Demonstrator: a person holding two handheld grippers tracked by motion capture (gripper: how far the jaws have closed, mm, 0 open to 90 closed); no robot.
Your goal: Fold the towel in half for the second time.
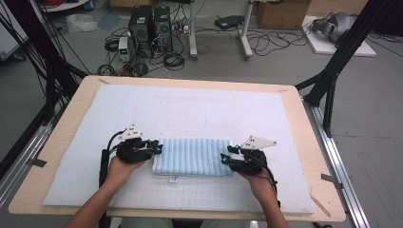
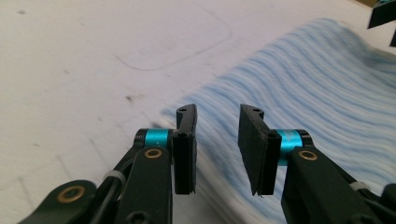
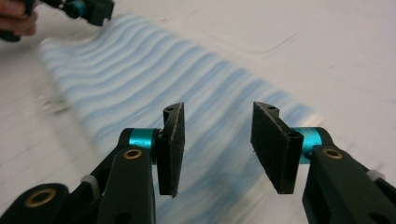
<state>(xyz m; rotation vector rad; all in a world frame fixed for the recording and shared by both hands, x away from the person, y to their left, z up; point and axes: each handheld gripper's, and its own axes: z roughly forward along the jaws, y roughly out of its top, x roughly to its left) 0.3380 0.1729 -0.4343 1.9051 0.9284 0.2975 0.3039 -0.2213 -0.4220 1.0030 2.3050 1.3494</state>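
Item: folded blue-and-white striped towel (image 1: 192, 157), lying flat on the white mat (image 1: 190, 109) that covered the bench (image 1: 71, 118), toward the person's side and roughly centred between the two hands. A small white tag (image 1: 173, 179) stuck out from its near edge.

Left hand-held gripper (image 1: 154, 147): at the towel's left end, jaws parted with nothing pinched; in the left gripper view (image 2: 217, 149) the towel's edge lay under and just ahead of the gap, the pads clear of the cloth.

Right hand-held gripper (image 1: 227, 157): at the towel's right end, jaws likewise apart and empty; in the right gripper view (image 3: 217, 147) the striped cloth ran beneath and beyond the gap.

Work in hand, as judged: taking both short ends for a further fold or a lift.

Risks noted:
- Pads closing above the cloth would have caught only the top layer, or nothing, letting the fold fall open on lifting.
- Jaws set too low could have dug into the soft mat and dragged it along with the towel.
- Uneven grips at the two ends would have skewed the fold and left the edges misaligned.
- The loose tag could have been pinched in place of the hem.
- Both gripper views were motion-blurred, so exact pad height over the towel could not be confirmed.
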